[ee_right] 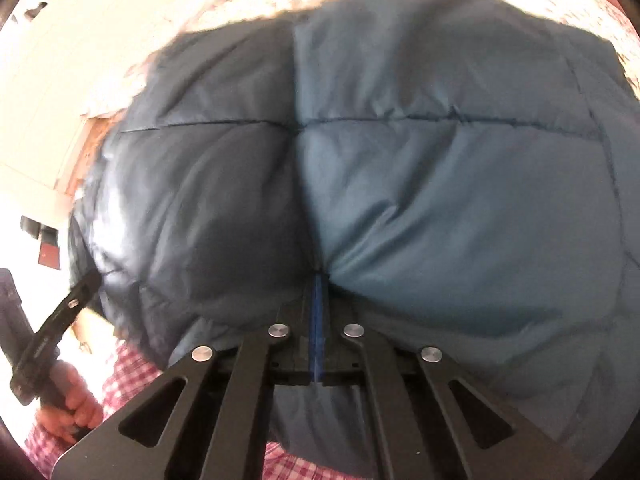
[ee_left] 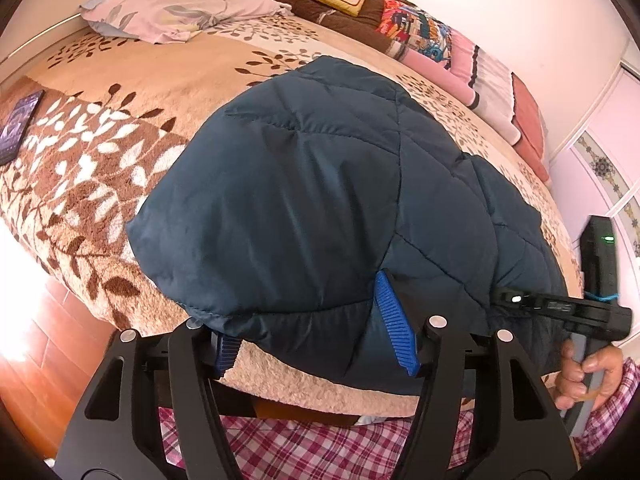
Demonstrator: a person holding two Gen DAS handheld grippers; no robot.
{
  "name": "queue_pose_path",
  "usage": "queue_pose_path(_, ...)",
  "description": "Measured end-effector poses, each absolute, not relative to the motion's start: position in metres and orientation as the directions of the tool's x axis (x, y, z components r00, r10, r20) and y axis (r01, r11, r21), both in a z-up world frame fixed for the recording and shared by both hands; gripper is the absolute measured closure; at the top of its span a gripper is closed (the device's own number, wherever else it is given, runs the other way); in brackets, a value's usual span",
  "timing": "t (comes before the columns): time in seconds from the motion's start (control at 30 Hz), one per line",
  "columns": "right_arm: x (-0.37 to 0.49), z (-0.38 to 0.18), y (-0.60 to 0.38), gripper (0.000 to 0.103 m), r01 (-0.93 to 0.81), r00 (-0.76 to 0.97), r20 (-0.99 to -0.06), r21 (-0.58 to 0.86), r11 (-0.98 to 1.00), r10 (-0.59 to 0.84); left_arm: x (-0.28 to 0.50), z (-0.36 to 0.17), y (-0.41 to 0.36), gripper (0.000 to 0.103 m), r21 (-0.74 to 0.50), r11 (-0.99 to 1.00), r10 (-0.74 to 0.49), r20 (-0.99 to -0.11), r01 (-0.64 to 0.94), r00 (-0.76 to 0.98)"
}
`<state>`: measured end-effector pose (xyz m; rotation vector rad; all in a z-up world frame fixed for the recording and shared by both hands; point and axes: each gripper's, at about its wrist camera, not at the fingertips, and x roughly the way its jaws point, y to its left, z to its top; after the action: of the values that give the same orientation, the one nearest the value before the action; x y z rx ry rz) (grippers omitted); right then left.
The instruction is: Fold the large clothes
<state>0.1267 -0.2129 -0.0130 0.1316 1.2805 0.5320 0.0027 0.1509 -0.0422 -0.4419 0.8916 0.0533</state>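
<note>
Left wrist view shows the left gripper [ee_left: 316, 320] parted around the quilted jacket [ee_left: 320, 184] hem, the right gripper [ee_right: 318, 304] pinched on it; lower both corners evenly.

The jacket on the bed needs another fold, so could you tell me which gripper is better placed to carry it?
Probably the right gripper: its jaws are pinched shut on the jacket. The left gripper is open at the hem, gripping nothing.
</note>
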Motion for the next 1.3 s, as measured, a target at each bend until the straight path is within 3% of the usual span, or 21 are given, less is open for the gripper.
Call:
queue_pose_path(0.13, 0.126, 0.021, -0.22, 0.102, -0.332, 0.268, -0.823, 0.41, 0.85, 0.501, 0.003, -0.043, 0.152, 0.041, -0.354, 0.907, -0.138, -0.763, -0.229, 0.631)
queue_pose_path(0.27, 0.152, 0.032, -0.219, 0.102, -0.312, 0.318, -0.826, 0.373, 0.874, 0.466, 0.003, -0.043, 0.151, 0.041, -0.358, 0.905, -0.141, -0.762, -0.23, 0.632)
queue_pose_path(0.43, 0.192, -0.003, -0.204, 0.103, -0.251, 0.286, -0.893, 0.28, 0.927, 0.348, 0.003, -0.042, 0.152, 0.041, -0.353, 0.908, -0.139, -0.761, -0.225, 0.633)
queue_pose_path(0.8, 0.202, -0.027, -0.21, 0.103, -0.216, 0.219, -0.916, 0.291, 0.932, 0.336, 0.005, -0.037, 0.142, 0.033, -0.336, 0.922, -0.14, -0.751, -0.191, 0.645)
queue_pose_path(1.07, 0.199, -0.017, -0.214, 0.103, -0.199, 0.238, -0.899, 0.325, 0.924, 0.368, 0.012, -0.039, 0.156, 0.025, -0.443, 0.864, -0.205, -0.744, -0.239, 0.636)
queue_pose_path(1.17, 0.197, 0.0, -0.219, 0.103, -0.213, 0.299, -0.867, 0.347, 0.914, 0.399, 0.018, -0.047, 0.167, 0.024, -0.518, 0.801, -0.247, -0.743, -0.3, 0.622)
queue_pose_path(1.3, 0.206, 0.026, -0.216, 0.103, -0.235, 0.386, -0.819, 0.357, 0.904, 0.424, 0.022, -0.054, 0.169, 0.024, -0.53, 0.78, -0.246, -0.749, -0.332, 0.616)
